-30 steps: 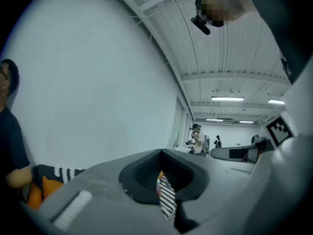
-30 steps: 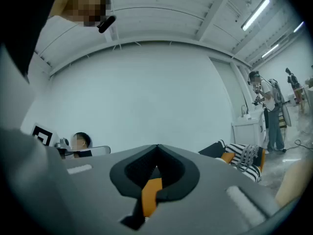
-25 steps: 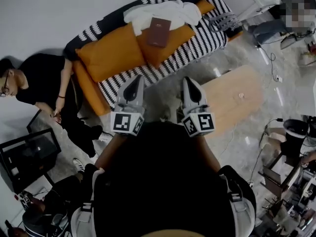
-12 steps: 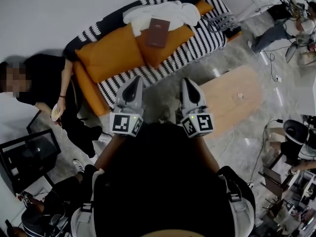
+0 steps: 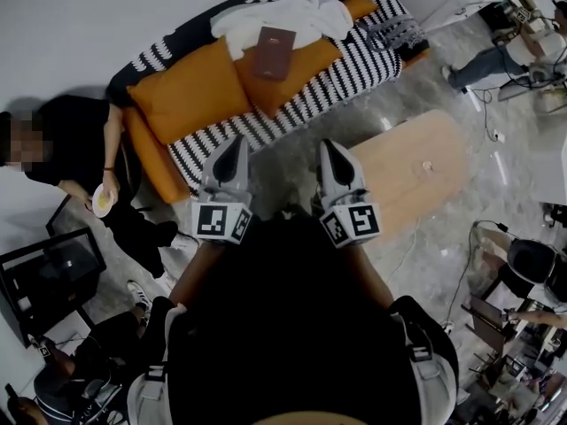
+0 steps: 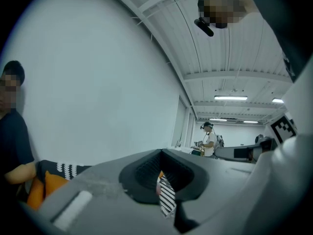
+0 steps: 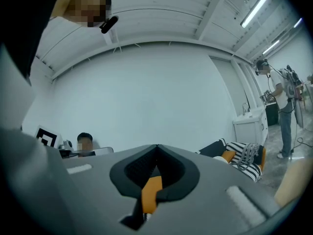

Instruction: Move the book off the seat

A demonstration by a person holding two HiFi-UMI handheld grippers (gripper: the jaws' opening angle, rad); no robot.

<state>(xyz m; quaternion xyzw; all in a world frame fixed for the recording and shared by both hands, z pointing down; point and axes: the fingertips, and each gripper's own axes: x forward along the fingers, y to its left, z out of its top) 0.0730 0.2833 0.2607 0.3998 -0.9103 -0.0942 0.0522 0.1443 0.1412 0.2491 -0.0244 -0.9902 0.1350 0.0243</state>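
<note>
A: Where is the book (image 5: 273, 52)?
B: Flat on an orange cushion (image 5: 279, 96) on the striped sofa (image 5: 347, 81); a white cloth (image 5: 283, 14) lies just beside it.
A: And the tools?
B: The left hand-held gripper (image 5: 235, 140) is clenched on nothing; the right hand-held gripper (image 5: 330, 144) likewise; both are level, side by side, pointing at the sofa, well apart from the book.
</note>
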